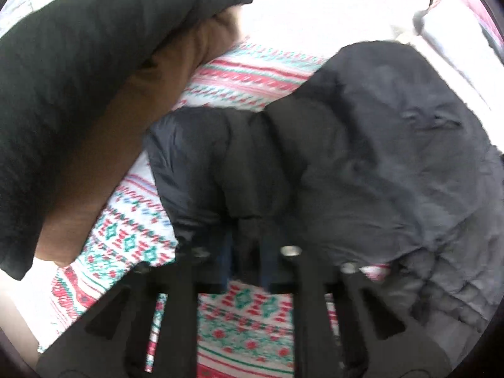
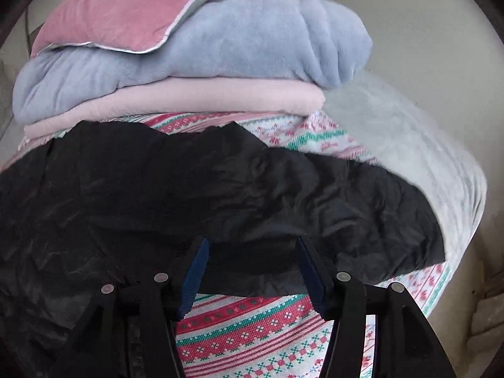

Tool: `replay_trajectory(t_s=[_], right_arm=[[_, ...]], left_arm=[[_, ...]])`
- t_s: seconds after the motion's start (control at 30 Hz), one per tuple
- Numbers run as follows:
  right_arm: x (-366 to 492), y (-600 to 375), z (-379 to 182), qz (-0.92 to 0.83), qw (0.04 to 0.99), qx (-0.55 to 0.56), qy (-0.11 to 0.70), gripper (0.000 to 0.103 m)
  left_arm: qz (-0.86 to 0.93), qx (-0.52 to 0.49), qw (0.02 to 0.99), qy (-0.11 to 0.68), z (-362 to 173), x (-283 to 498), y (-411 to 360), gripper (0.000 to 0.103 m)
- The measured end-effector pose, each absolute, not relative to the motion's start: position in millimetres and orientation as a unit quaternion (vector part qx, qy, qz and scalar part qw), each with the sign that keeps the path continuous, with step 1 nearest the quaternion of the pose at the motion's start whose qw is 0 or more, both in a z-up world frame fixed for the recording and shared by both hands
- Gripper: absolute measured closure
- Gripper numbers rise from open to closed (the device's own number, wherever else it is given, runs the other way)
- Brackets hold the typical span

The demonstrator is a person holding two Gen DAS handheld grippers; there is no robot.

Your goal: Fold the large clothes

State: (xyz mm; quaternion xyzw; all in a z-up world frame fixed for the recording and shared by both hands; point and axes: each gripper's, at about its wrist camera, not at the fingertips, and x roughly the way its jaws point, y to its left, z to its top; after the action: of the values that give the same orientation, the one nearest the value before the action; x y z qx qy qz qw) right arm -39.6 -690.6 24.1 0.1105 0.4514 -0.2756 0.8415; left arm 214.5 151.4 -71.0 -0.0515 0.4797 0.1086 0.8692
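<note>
Left wrist view is showing my left tongs pinched tight on a fold of the black jacket, with the cloth bunching up between the jaws and hiding the tips. The jacket is lying in a heap on the patterned bedspread, spreading from the middle off to the right. My other arm, in a dark sleeve, is crossing the upper left of that view, above the bedspread.

Right wrist view is showing my right tongs standing about half open, blue pads bare, nothing pressing between them. The near hem of the jacket is lying just under the tips, and I cannot tell whether the pads are touching it. Beyond the jacket, a stack of folded blankets is sitting on the bedspread: a pink one on top, a blue fleece under it, a pale pink one lowest. A white fluffy cover is lying to the right of the stack.
</note>
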Motion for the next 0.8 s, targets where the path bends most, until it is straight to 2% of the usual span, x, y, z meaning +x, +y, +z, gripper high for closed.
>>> replay_trajectory(t_s=[0.07,0.27,0.43,0.6,0.8], right_arm=[[-45.8,-703.8,16.0,-0.269,0.836,0.154,0.454,0.045],[-56.5,-732.9,-2.6,-0.269,0.815,0.218,0.465,0.045],[-53.9,-727.7,1.7,-0.261,0.82,0.203,0.467,0.045],[-50.1,-718.5,16.1,-0.233,0.84,0.208,0.444,0.045],[-18.0,-655.5,13.8,-0.162,0.863,0.067,0.473,0.045]], left_arm=[[0.103,-0.061,0.888,0.445,-52.9,205.4,148.2,0.097],[0.087,0.043,0.971,0.219,53.3,139.6,94.4,0.097],[0.066,-0.023,0.978,0.197,83.4,131.0,122.1,0.097],[0.079,-0.039,0.98,0.18,92.3,126.7,145.5,0.097],[0.075,-0.022,0.982,0.17,95.1,151.0,136.3,0.097]])
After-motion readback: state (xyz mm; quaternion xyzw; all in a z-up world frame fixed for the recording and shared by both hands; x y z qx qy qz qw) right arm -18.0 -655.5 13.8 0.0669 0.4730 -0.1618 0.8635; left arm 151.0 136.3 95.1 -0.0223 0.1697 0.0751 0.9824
